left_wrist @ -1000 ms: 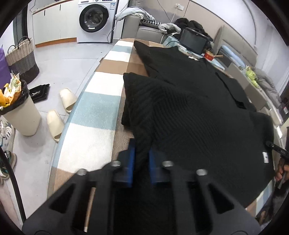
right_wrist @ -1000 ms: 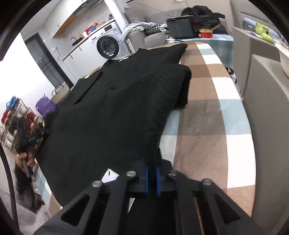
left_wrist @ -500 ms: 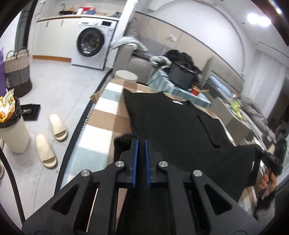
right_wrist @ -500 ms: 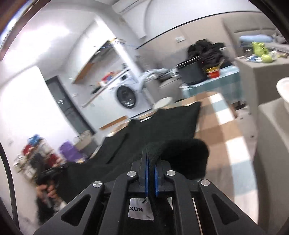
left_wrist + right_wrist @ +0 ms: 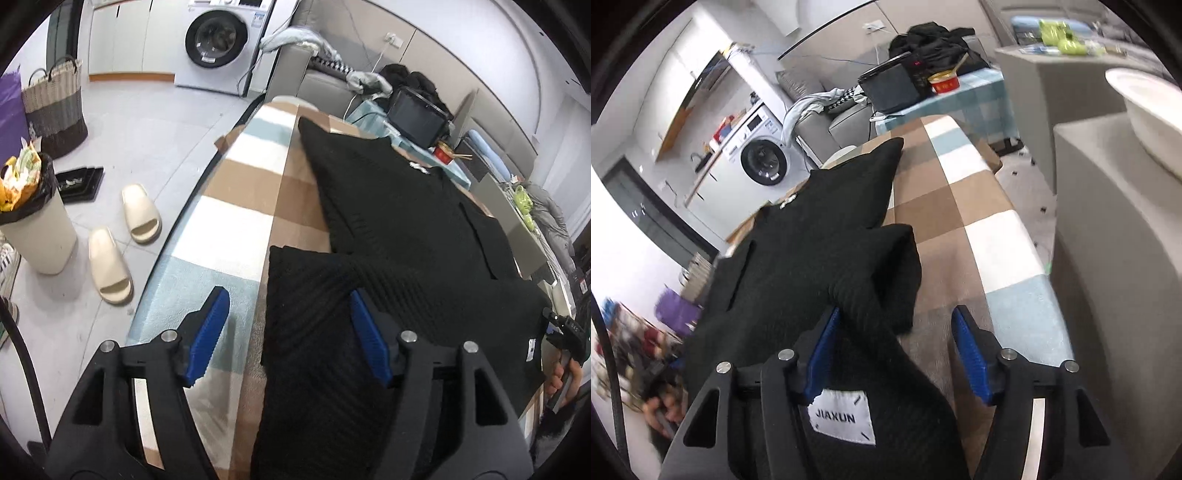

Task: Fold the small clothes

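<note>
Left tool (image 5: 290,332) and right tool (image 5: 895,350), jaws just opened, grip nothing; black knit garment (image 5: 388,229) lies loose between them. Checked brown, white and blue tabletop (image 5: 236,206) in a laundry room, washing machine (image 5: 218,40) beyond. Garment ribbed, near edge folded over, white label (image 5: 842,417) showing. Long axis probably runs away from the tools.

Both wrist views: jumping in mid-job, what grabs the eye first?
The black knit garment sprawls along the checked blanket, its near edge doubled over. Both tongs, left and right, stand open over that edge after just opening. A white JIAXUN label shows by the right tongs.
</note>
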Available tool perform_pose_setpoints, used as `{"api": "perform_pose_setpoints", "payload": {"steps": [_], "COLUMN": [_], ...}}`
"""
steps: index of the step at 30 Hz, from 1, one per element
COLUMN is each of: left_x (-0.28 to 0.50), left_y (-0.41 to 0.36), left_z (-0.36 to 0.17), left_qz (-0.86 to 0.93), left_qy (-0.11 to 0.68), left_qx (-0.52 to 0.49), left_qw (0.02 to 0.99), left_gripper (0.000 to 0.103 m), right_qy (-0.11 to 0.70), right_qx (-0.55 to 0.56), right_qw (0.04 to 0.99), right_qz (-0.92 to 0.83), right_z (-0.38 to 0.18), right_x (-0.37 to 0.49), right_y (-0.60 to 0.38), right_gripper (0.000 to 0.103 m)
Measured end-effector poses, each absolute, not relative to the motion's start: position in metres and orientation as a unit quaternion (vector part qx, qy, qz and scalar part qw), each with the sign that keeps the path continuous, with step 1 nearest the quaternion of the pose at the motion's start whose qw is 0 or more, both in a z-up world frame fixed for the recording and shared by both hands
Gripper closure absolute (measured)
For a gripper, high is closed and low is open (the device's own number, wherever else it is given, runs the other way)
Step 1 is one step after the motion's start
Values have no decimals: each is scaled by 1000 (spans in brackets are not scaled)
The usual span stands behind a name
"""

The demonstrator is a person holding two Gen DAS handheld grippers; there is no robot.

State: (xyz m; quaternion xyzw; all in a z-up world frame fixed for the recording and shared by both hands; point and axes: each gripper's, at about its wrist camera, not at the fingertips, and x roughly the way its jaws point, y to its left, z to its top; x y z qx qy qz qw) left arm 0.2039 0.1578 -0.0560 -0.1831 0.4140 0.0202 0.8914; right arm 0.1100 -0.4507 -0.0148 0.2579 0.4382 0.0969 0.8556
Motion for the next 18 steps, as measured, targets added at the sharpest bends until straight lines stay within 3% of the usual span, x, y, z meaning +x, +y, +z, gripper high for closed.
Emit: {"api": "perform_pose_setpoints", "payload": {"steps": [9,12,14,18], "left_x": [232,234,232,227], "left_y": [126,114,109,99], "left_z": [-69,-70,-69,-67], "left_qz": [-12,-23,-35,-41], "left_qy": [437,436,438,437], "left_qx": [-153,-133,-127,-101], "left_qw": [886,890,889,893], "left_gripper": [37,52,68,74], "right_qy": [459,460,463,464], "right_qx": [190,158,149,139], "right_qw": [859,864,864,865], "right_qz": [124,128,128,133], "right_z": [-23,-21,-24,-24], "right_x": [139,140,139,132], "right_y": [-411,-398,-394,-390], "right_gripper": [38,53,65,72]}}
